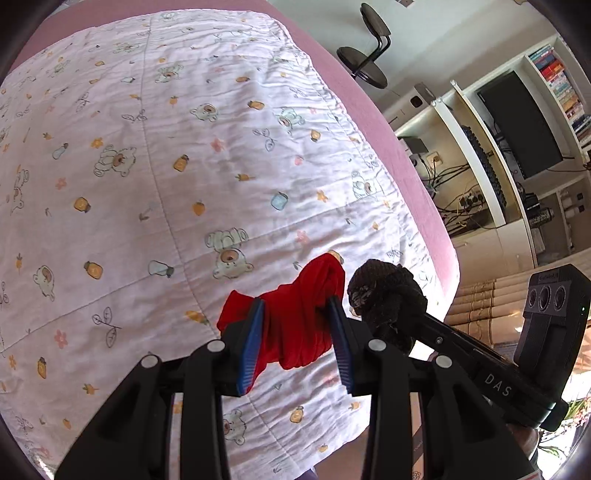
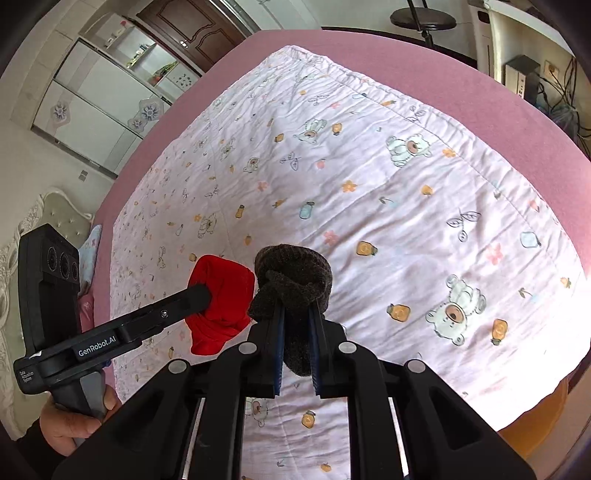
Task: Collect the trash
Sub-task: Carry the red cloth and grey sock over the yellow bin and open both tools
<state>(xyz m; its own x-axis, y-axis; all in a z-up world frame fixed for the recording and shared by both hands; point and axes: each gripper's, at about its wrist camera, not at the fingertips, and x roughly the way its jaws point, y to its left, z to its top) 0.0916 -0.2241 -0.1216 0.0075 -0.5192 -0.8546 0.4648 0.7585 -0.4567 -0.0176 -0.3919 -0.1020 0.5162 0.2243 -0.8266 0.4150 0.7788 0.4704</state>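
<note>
Surface: bedroom bed with a pink sheet point(image 1: 384, 122) and, spread over it, a white quilt point(image 1: 177, 155) printed with bears and honey jars
Red item: a bunched red cloth point(image 1: 299, 317) sits between the blue pads of my left gripper point(image 1: 297, 339), held above the quilt near its edge
Left gripper: my fingers are clamped onto the red cloth from both sides; from the right wrist view it is the black tool point(image 2: 207, 295) reaching in from the left, with my hand point(image 2: 74, 424) on its handle
Dark item: a knotted dark brown knit sock point(image 2: 295, 280) is pinched in my right gripper point(image 2: 297, 347), its knot bulging above the tips
Right gripper: pads squeezed narrow on the sock's tail; from the left wrist view the sock point(image 1: 384, 299) rides at the tip of that tool
Relation: red cloth and sock hang just beside each other, nearly touching
Beyond the bed: a black stool point(image 1: 365, 48) on the floor, white shelving point(image 1: 480, 155) with a dark monitor point(image 1: 517, 125), books and tangled cables
Far side: white wardrobe point(image 2: 96, 107) and a brown door point(image 2: 192, 22)
</note>
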